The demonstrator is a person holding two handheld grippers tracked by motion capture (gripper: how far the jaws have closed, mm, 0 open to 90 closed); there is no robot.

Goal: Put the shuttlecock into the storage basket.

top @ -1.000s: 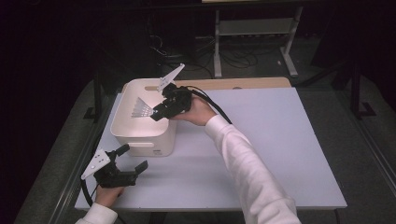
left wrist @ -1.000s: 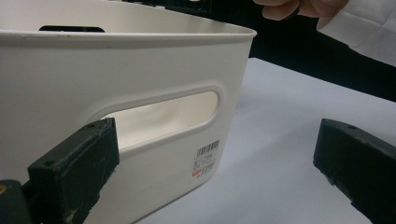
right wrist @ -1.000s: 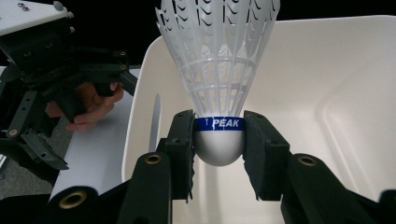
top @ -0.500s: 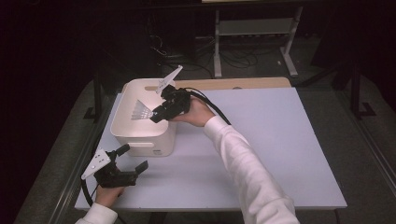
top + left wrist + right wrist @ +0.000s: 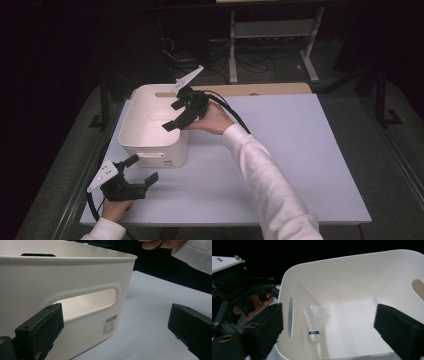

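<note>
Right gripper (image 5: 172, 120) over the white bin (image 5: 131, 136), jaws just spread, nothing between. Shuttlecock (image 5: 314, 322) inside, seemingly against the bin wall. Lift straight up, clear of the rim. Left gripper (image 5: 141, 170) open, beside bin.
</note>
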